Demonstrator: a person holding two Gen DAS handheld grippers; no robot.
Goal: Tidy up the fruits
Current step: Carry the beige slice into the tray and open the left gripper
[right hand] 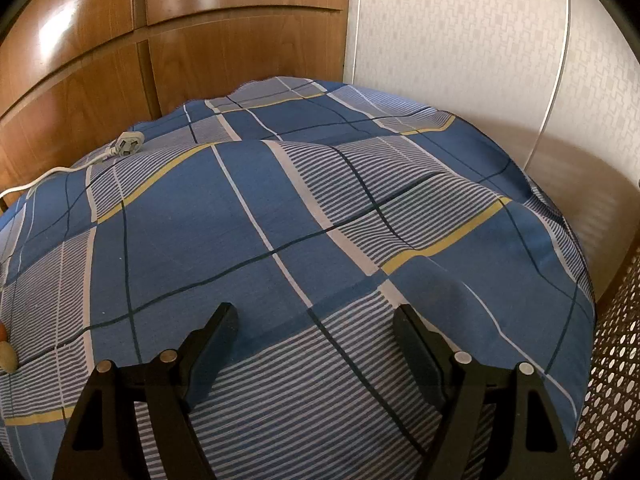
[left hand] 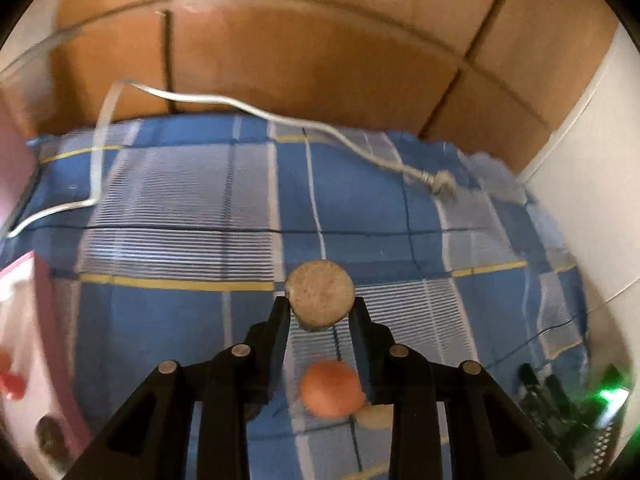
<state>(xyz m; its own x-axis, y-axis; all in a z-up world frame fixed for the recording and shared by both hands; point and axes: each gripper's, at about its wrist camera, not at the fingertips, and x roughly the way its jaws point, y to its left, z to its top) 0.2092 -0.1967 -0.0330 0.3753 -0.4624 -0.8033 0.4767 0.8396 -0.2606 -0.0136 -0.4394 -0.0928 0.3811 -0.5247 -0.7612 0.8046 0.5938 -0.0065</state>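
Observation:
My left gripper (left hand: pixel 320 305) is shut on a round, flat-faced brown fruit (left hand: pixel 320 286), held between its black fingertips above the blue checked cloth (left hand: pixel 180 208). Beneath the fingers an orange fruit (left hand: pixel 331 389) lies on the cloth, with a pale fruit (left hand: pixel 376 416) touching its right side. In the right wrist view my right gripper (right hand: pixel 314 314) stands open over the cloth (right hand: pixel 280 200) with nothing between its fingers. A pale fruit (right hand: pixel 8 356) shows at that view's left edge.
A pink-rimmed white container (left hand: pixel 24 276) at the left holds red fruits (left hand: pixel 12 384) and a brown one (left hand: pixel 50 434). A white cable with a plug (left hand: pixel 440 182) (right hand: pixel 126 146) lies at the far edge. Wooden cupboard doors (left hand: pixel 320 60) stand behind, and a perforated basket (right hand: pixel 612 360) at the right.

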